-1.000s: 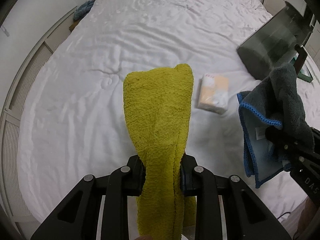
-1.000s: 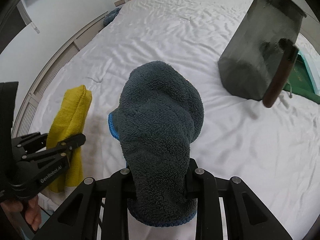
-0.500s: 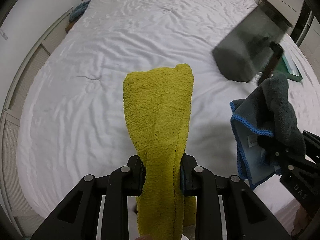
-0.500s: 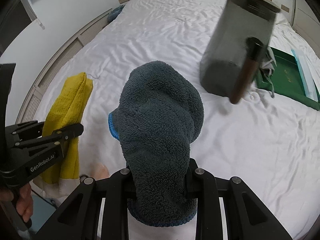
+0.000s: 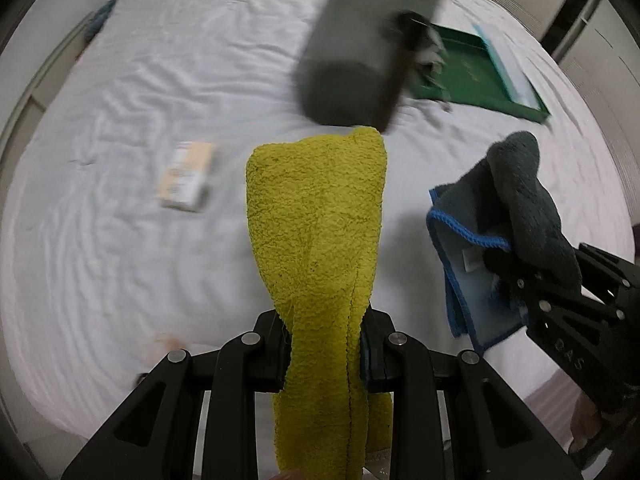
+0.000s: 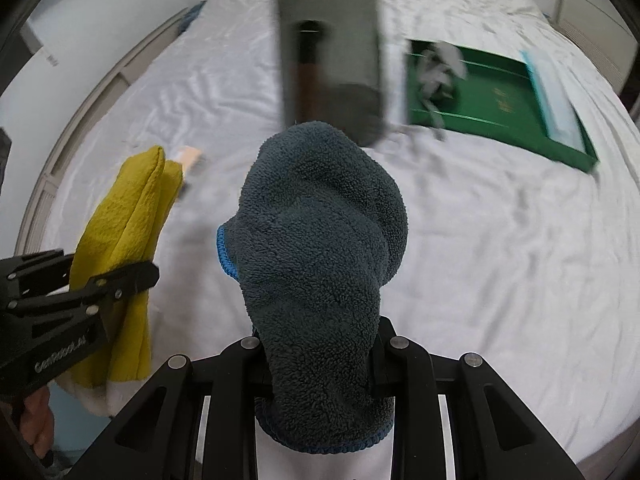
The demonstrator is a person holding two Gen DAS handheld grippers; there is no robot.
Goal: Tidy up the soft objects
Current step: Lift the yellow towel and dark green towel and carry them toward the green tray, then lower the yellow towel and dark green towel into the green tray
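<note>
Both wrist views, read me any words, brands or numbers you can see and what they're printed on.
"GenRobot.AI": side of the left gripper, seen in the right wrist view.
"DAS": partial, on the right gripper body, seen in the left wrist view.
Gold print on the green tray: too blurred.
Small packet on the bed: too blurred.

Both tools (image 5: 324, 354) (image 6: 320, 360) clamped, side by side

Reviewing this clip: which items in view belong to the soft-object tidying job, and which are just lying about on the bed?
Part of the job:
- yellow terry towel, clamped in the left gripper
- dark grey fleece cloth with blue trim, clamped in the right gripper
- likely the dark grey bin with a handle, blurred

Lying about:
- small orange-and-white packet
- green tray
- white bed sheet
</note>
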